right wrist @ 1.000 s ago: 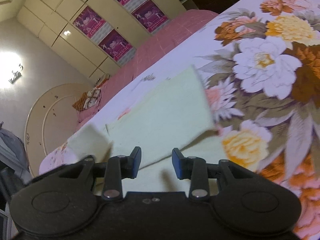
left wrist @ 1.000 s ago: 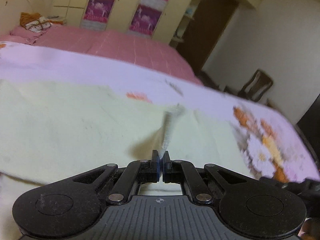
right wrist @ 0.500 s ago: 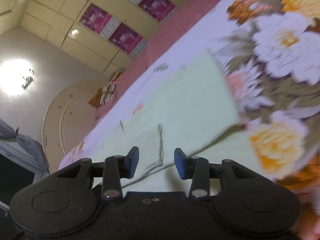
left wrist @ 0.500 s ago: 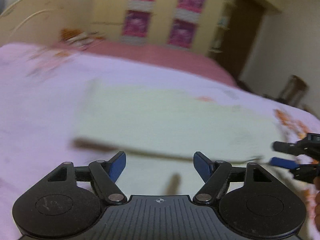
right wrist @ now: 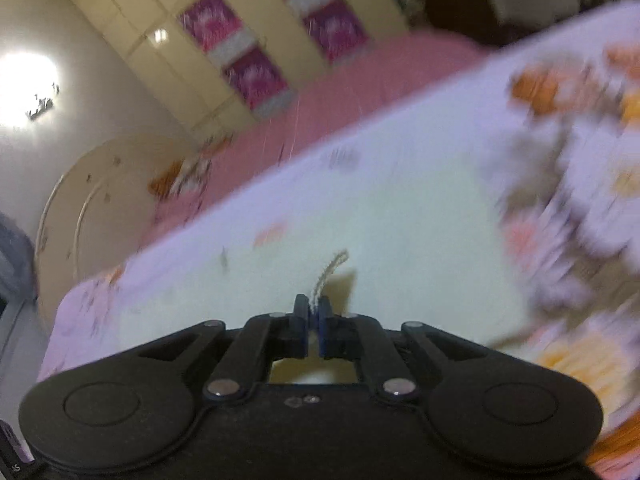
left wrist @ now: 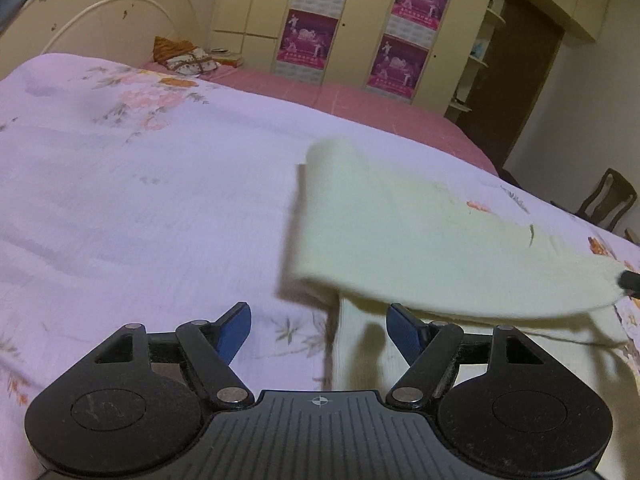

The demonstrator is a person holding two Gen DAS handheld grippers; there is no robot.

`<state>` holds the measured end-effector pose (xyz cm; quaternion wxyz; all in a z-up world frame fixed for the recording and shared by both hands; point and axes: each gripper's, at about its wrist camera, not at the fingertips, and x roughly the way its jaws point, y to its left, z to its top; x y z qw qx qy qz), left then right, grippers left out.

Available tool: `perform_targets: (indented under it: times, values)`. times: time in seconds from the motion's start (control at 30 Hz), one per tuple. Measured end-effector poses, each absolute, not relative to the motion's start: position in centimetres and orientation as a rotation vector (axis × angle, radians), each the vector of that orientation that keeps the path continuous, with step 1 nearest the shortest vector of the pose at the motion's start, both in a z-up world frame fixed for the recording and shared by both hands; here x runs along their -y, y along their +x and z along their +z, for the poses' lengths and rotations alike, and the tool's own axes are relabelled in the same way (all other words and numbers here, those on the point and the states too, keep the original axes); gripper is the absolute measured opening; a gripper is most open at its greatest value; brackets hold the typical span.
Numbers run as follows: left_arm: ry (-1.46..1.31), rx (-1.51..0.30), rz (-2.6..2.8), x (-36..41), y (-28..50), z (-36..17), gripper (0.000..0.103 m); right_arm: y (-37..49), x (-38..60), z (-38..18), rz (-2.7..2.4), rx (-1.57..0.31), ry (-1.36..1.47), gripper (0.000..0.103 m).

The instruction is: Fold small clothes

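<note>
The left gripper (left wrist: 318,330) hovers low over the bed, its blue-padded fingers (left wrist: 234,330) spread wide apart with nothing between them. Beneath it lies the lilac floral bedspread (left wrist: 132,200), wrinkled and faintly patterned on the left.

The task's thing, a pale yellow-green soft knit garment (left wrist: 432,240), lies on the bedspread to the right of centre in the left wrist view. Its upper layer is lifted off the bed and folded over, its near edge casting a shadow on the layer that lies flat under it, just beyond the left gripper's right finger. At the far right edge of that view a black tip touches the raised edge of the cloth.

In the right wrist view, which is blurred, the right gripper (right wrist: 314,318) has its fingers pressed together on a thin edge of the pale garment (right wrist: 400,232), and a ribbed strip of the cloth stands up just beyond the fingertips. The garment spreads out ahead on the bedspread (right wrist: 580,184), whose large orange and white flowers show on the right.

Farther off are a pink quilt (left wrist: 352,100), a cream curved headboard (left wrist: 100,20) at the far left and cream wardrobe doors with magenta posters (left wrist: 312,36).
</note>
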<state>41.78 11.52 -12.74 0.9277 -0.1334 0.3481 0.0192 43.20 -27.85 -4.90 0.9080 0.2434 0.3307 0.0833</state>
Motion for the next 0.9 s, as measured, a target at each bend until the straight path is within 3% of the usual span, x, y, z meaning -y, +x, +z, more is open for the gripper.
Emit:
perform_targets:
  times: [0.9]
  values:
    - [-0.270,-0.724,0.034,-12.3,43.0,-13.0,0.074,42.3,32.0,-7.9,0.068,-0.743,0.487,0.005]
